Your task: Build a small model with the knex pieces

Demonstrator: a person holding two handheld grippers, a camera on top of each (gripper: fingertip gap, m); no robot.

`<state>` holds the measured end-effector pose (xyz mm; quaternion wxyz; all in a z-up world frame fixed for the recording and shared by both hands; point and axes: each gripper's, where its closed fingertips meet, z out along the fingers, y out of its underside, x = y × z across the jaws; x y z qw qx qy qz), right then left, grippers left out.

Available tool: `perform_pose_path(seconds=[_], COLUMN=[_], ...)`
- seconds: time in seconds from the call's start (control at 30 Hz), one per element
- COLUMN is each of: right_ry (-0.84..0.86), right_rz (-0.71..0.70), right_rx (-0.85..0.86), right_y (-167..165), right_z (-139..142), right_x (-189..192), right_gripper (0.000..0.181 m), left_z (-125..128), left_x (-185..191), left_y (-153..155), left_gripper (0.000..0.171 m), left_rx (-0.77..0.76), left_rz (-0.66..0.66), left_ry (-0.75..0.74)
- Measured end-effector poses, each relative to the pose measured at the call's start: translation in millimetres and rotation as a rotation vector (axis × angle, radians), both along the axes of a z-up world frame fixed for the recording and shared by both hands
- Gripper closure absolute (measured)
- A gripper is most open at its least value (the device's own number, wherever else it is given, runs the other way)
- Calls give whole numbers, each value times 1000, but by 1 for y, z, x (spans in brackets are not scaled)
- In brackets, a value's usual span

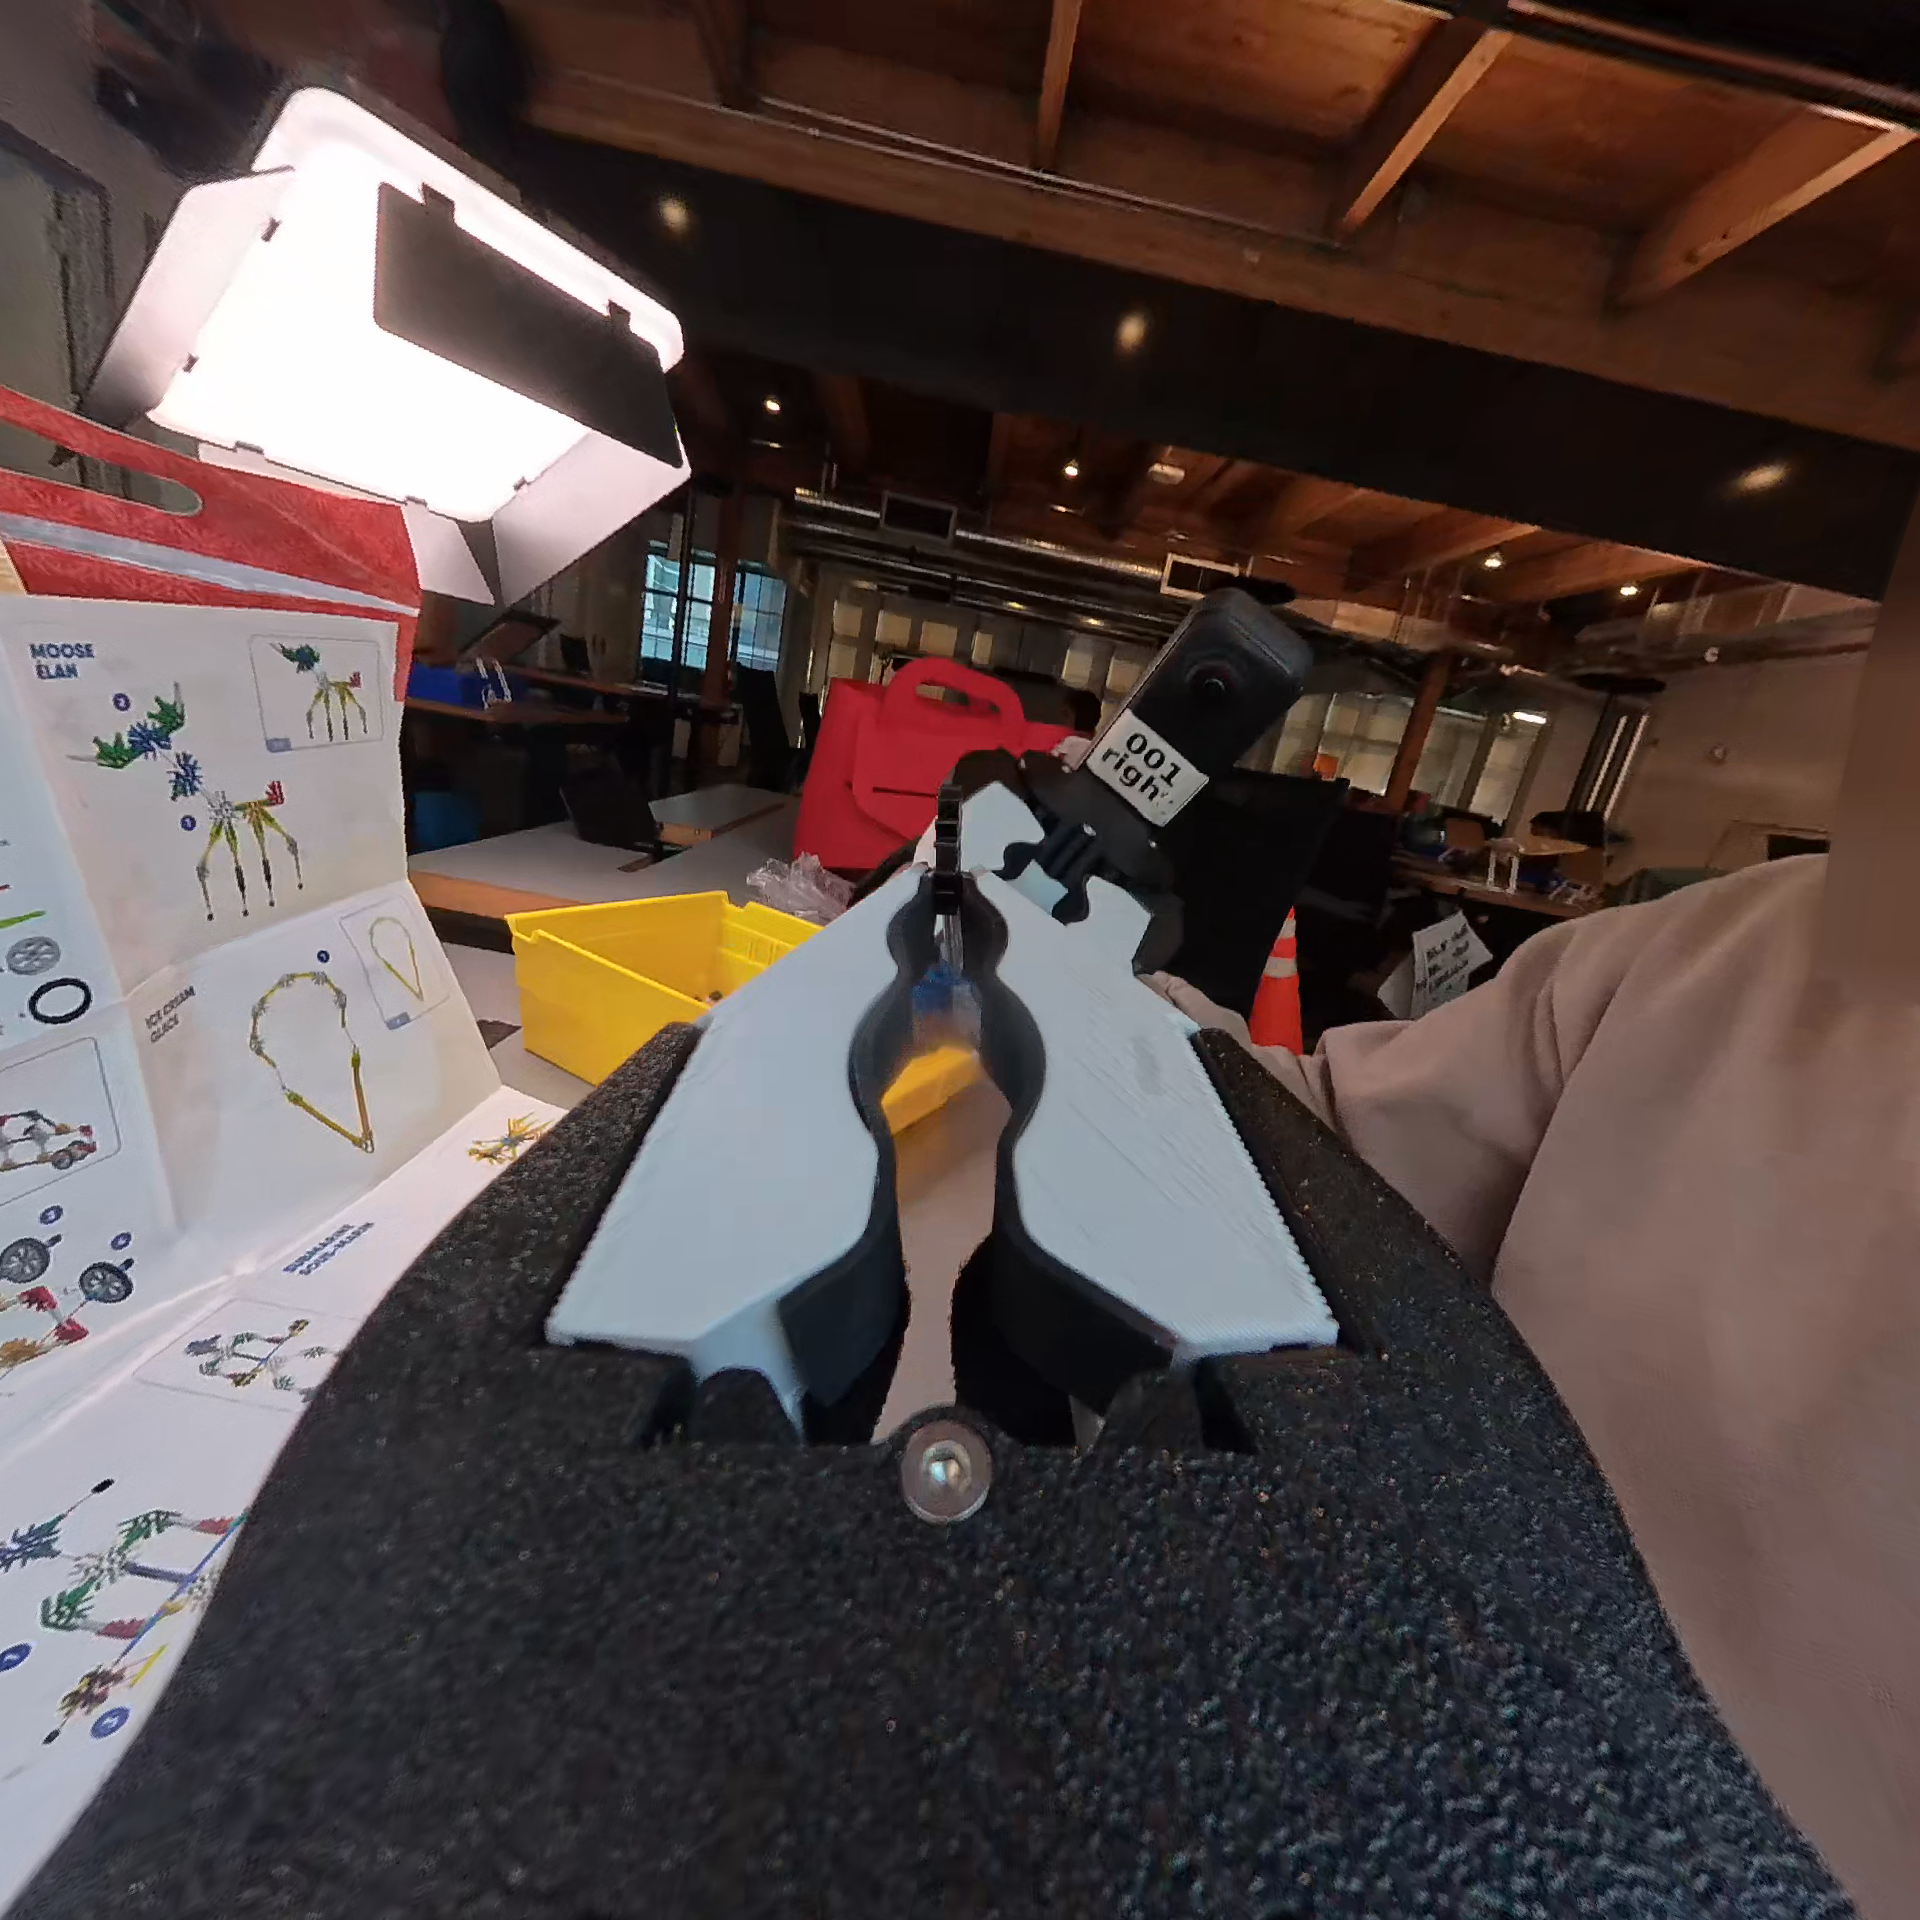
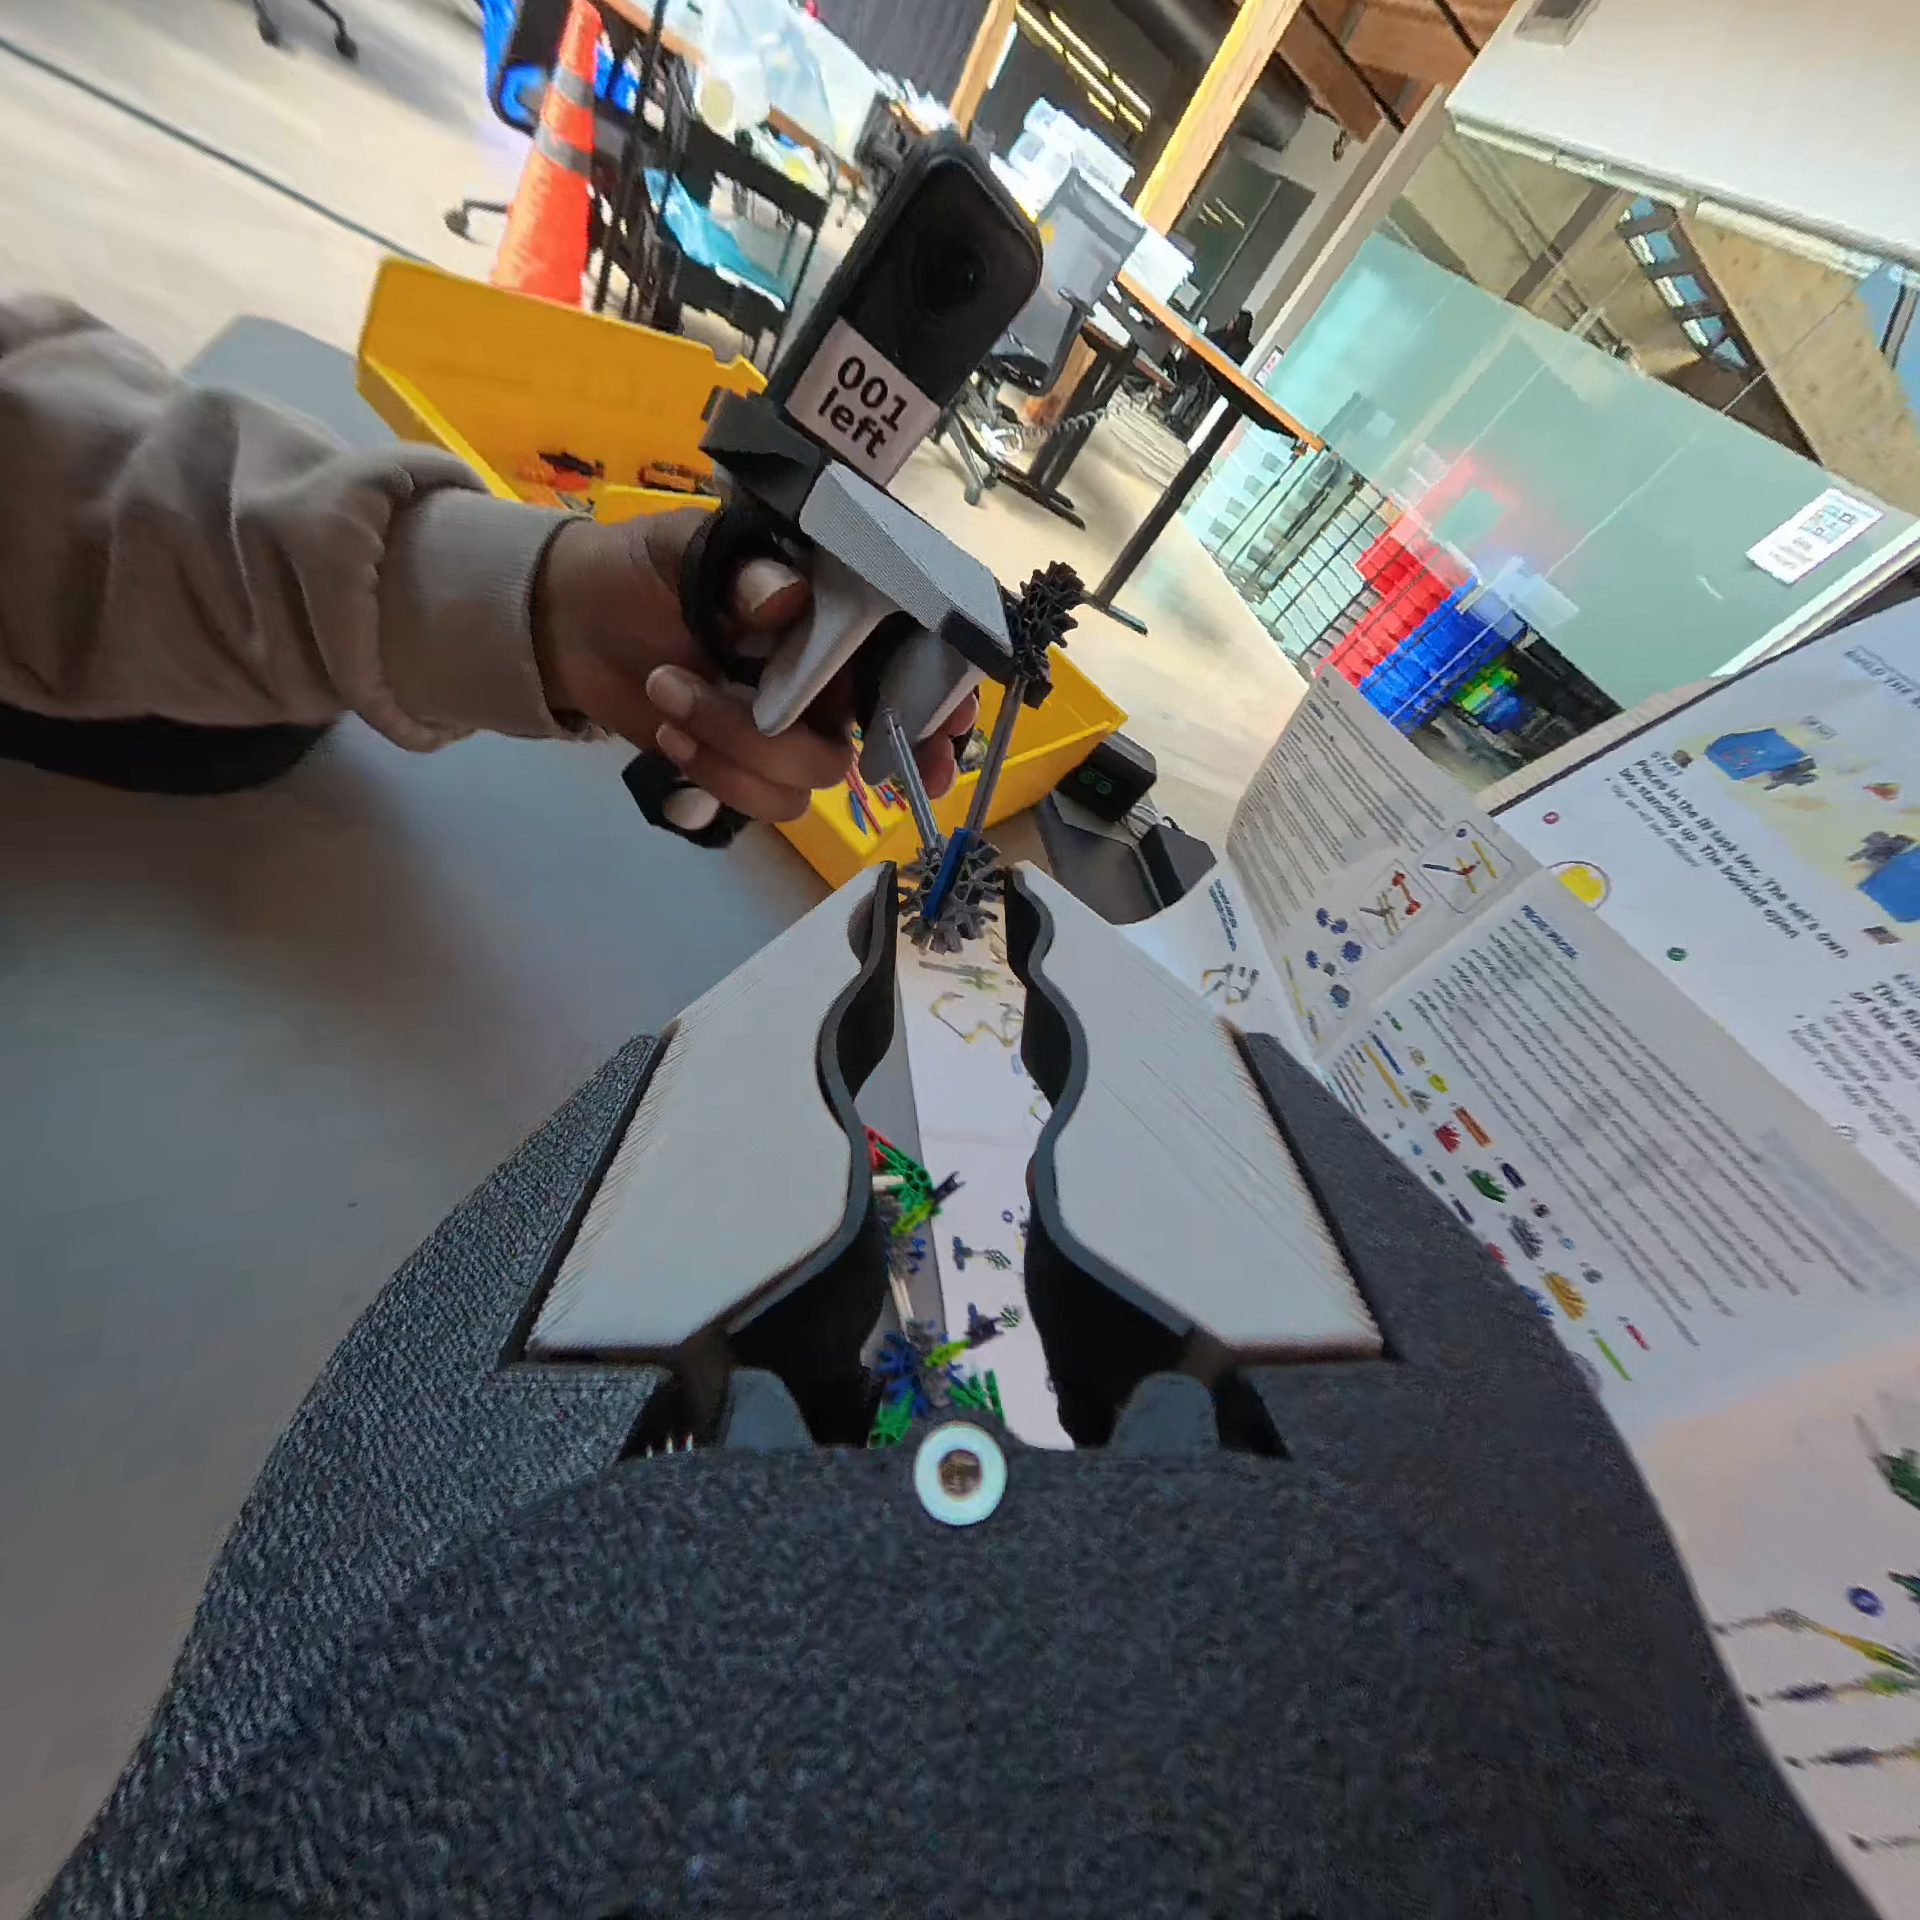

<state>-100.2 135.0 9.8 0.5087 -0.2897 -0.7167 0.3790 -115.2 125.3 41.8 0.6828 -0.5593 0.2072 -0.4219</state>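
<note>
Two grippers, both clamped on one small rod-and-connector toy assembly held between them above the grey tabletop [image 2: 312,1039].

Left gripper [image 1: 948,883]: tips pressed together on a dark snowflake-shaped plastic connector [image 1: 948,831]. Right wrist view showed that connector [image 2: 1044,613] at the far end of a grey rod [image 2: 992,758], with a second grey rod [image 2: 909,769] beside it.

Right gripper [image 2: 951,904]: tips pinched on a second grey snowflake connector with a blue clip [image 2: 948,894]. Left wrist view only caught a blurred blue bit of it [image 1: 940,982] through the finger gap.

One yellow plastic parts bin [image 1: 623,966] sat behind the grippers, small loose pieces inside per right view [image 2: 561,473]. One folded white instruction sheet [image 1: 208,935] stood left of the left gripper, also lying flat under both. One red cardboard box [image 1: 208,540] behind the sheet, one lit panel lamp [image 1: 395,312] above. One red bag [image 1: 894,769], one orange cone [image 1: 1278,987] farther back. Only the right view showed the hand [image 2: 665,675] on the left gripper's handle.
</note>
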Motion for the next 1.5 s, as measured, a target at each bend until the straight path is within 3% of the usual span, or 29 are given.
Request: perform_pose_path(seconds=[0.13,0.27,0.67,0.87,0.97,1.13,1.33,1.5], right_ry=[3,34,156,128,134,100,59,30], right_rz=[-52,-51,110,219,188,165,157,179], right_rx=[130,140,-224,-395,-370,-271,-254,-264], right_y=[11,12,-7,-16,-15,-22,-20,-19], right_z=[6,14,39,46,45,33,29,29], right_x=[14,20,16,20,17,13,15,20], right_gripper=[165,166,162,152,149,173,174,174], left_z=[-7,-7,12,13,9,5,-1,0], left_x=[8,12,1,10,19,29,29,30], left_y=[-1,-1,-12,-18,-20,-20,-19,-26], left_gripper=[169,169,170,170,170,170,169,157], left_rx=[-24,-16,74,102,107,110,92,105], left_rz=[-22,-29,-82,-109,-116,-107,-74,-71], left_ry=[56,36,-134,-96,-50,6,102,186])
